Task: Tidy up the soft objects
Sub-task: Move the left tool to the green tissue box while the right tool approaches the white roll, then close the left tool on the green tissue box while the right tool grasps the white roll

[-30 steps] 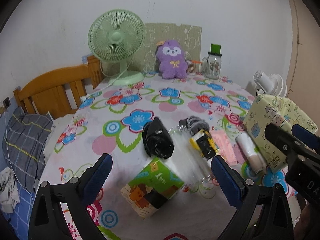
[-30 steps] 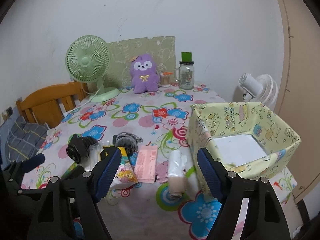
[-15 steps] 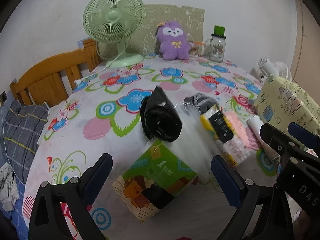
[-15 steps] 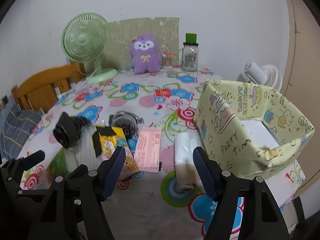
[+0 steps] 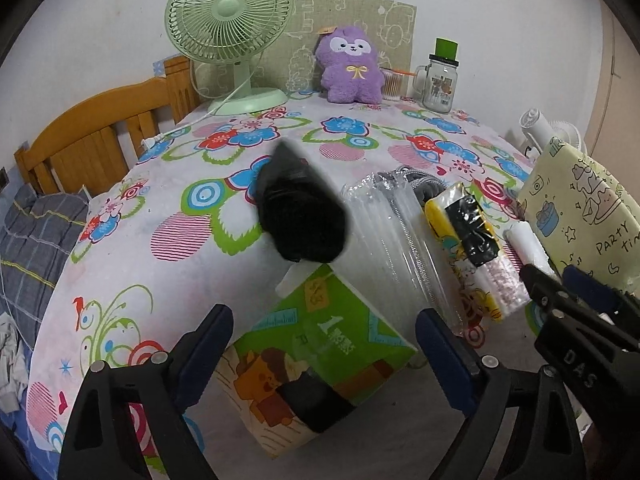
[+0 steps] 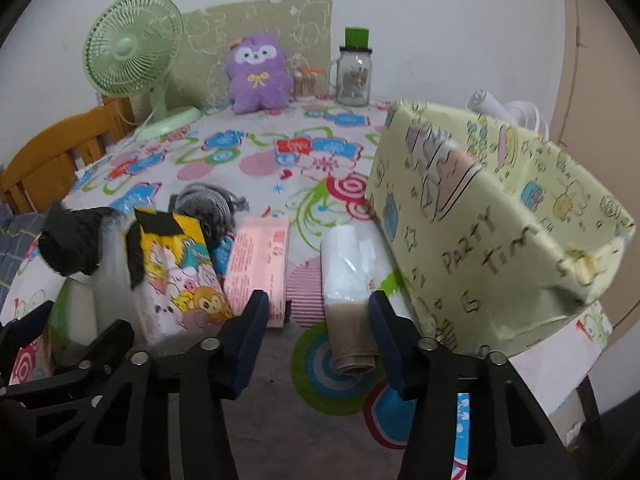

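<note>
Between right gripper (image 6: 314, 330) jaws, just closing but not gripping: soft light roll (image 6: 352, 300); pinch mid-body. Left gripper (image 5: 324, 354) wide apart.

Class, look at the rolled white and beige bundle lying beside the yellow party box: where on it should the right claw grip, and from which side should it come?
Grip the rolled bundle across its beige near end, coming from above and the near side. It lies lengthwise, pointing away from the right claw, whose blue fingers already straddle that end without touching. The yellow box crowds its right side, so a sideways approach looks blocked.
</note>
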Tool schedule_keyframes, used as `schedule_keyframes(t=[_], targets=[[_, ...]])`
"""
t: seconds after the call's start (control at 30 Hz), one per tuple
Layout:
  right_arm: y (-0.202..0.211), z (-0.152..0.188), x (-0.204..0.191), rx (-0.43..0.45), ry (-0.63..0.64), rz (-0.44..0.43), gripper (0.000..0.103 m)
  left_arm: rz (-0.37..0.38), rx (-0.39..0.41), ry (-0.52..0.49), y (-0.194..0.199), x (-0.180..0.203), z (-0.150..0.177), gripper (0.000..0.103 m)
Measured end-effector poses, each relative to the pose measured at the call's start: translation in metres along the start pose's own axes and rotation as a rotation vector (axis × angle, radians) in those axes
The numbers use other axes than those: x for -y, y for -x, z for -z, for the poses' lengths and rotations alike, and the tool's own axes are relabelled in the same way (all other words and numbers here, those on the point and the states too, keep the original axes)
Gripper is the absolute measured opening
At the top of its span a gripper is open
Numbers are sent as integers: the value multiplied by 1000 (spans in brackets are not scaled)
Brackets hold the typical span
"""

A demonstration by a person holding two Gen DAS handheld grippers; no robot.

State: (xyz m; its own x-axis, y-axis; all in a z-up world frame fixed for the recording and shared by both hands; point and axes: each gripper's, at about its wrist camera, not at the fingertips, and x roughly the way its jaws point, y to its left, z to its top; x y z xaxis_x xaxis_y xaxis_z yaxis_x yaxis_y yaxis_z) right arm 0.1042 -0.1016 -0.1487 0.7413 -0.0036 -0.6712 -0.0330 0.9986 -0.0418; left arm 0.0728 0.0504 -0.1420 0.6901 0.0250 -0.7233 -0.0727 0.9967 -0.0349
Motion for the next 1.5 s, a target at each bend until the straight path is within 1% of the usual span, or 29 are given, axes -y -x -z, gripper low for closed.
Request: schedule_keyframes(t=[0.03, 0.1, 0.13, 0.2, 0.27, 0.4, 0.43, 0.53, 0.57, 0.7, 0.87, 1.0, 1.2, 1.27, 1.37, 1.5], targets=[[-4, 1, 1, -14, -2, -1, 53, 2, -1, -1, 0, 1, 1, 92], [-9, 2, 2, -31, -7, -3, 48, 4, -4, -6, -2, 2, 1, 92], [-12, 3, 2, -38, -3, 3, 41, 5, -4, -7, -2, 3, 1, 91], [-17, 4, 2, -50, 3, 17, 35, 8, -3, -3, -2, 3, 2, 90], [-19, 5, 2, -49, 5, 10, 24, 9, -5, -3, -2, 3, 2, 89], [-21, 6, -1, -51, 34, 33, 17, 11, -10, -1, 0, 3, 4, 88], [-21, 6, 0, -51, 30, 29, 14, 8, -9, -3, 1, 3, 4, 87], [-19, 5, 4, -47, 13, 17, 10, 8, -9, -7, 4, 4, 6, 83], [-18, 5, 5, -47, 3, 6, 10, 9, -10, -9, 4, 5, 7, 80], [-12, 6, 4, -35, -7, -26, 9, 5, -6, -23, 8, 8, 9, 76], [0, 8, -2, -15, -1, -48, 9, 6, 15, -35, 13, 10, 11, 66], [10, 8, -4, 2, -4, -62, 9, 7, 25, -37, 15, 11, 10, 62], [23, 7, -6, 23, 3, -78, 9, 30, 34, -29, 21, 12, 8, 58], [28, 6, -7, 29, 4, -83, 9, 31, 40, -33, 24, 14, 7, 54], [32, 5, -7, 34, 2, -88, 9, 36, 44, -36, 27, 16, 6, 50], [36, 4, -6, 39, -3, -96, 9, 43, 44, -30, 30, 16, 5, 48]])
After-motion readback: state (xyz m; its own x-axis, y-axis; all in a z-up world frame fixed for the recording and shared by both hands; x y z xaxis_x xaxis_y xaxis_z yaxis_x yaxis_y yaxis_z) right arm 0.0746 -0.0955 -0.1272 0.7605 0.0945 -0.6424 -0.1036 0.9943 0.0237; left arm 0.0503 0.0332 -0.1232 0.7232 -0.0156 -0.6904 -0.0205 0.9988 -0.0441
